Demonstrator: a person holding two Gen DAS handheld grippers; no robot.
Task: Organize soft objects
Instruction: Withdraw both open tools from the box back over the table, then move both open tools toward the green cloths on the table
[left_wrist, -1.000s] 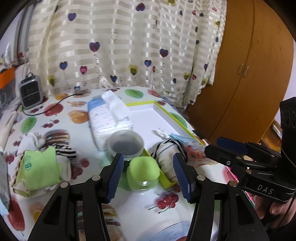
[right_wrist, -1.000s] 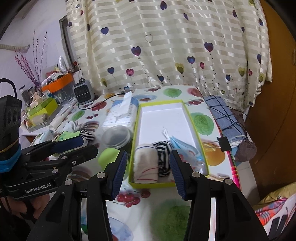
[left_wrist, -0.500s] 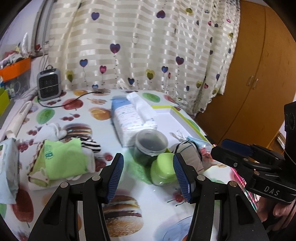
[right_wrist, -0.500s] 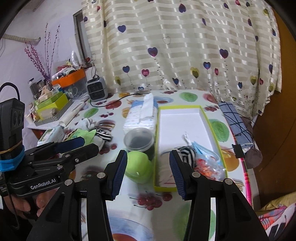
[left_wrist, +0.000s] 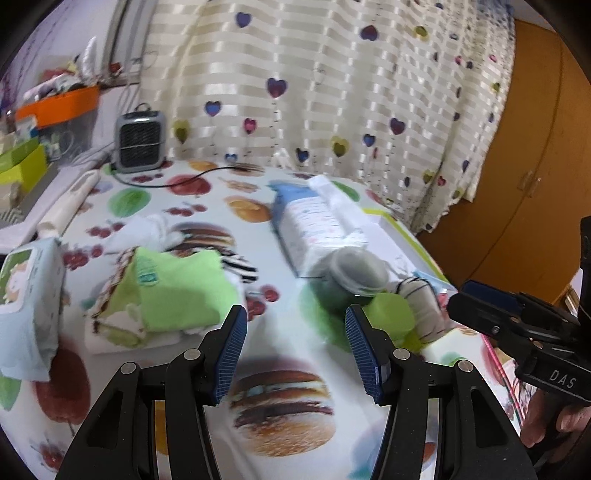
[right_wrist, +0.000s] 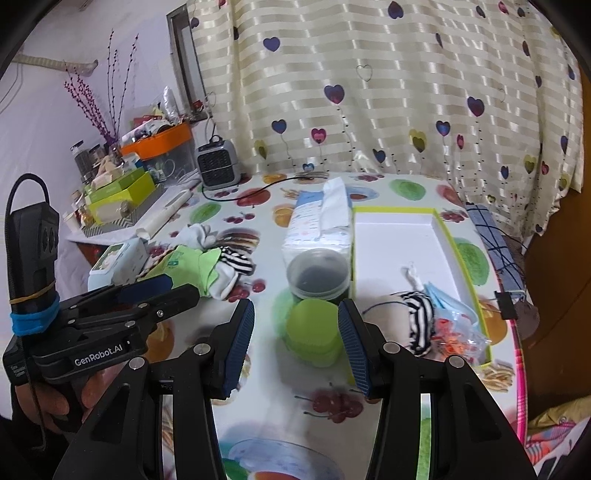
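A pile of soft things lies on the fruit-print table: a green cloth (left_wrist: 177, 291) over a striped sock (left_wrist: 240, 267), with a white sock (left_wrist: 147, 229) behind. It also shows in the right wrist view (right_wrist: 195, 258). A yellow-rimmed white tray (right_wrist: 395, 236) holds a striped sock roll (right_wrist: 417, 317), a beige roll (right_wrist: 384, 310) and a blue face mask (right_wrist: 443, 299). My left gripper (left_wrist: 295, 347) is open and empty, just right of the green cloth. My right gripper (right_wrist: 297, 347) is open and empty, around a green-lidded jar (right_wrist: 314, 328) without touching it.
A tissue pack (right_wrist: 317, 225) and a dark jar (right_wrist: 317, 277) stand left of the tray. A wet-wipes pack (left_wrist: 26, 291) lies at the far left. A small heater (left_wrist: 138, 138) with its cord stands at the back. A curtain and wooden wardrobe (left_wrist: 517, 166) stand behind.
Both grippers have swung left and pulled back from the tray. The left gripper now faces the green cloth pile; the right one faces the green-lidded jar instead of the tray.
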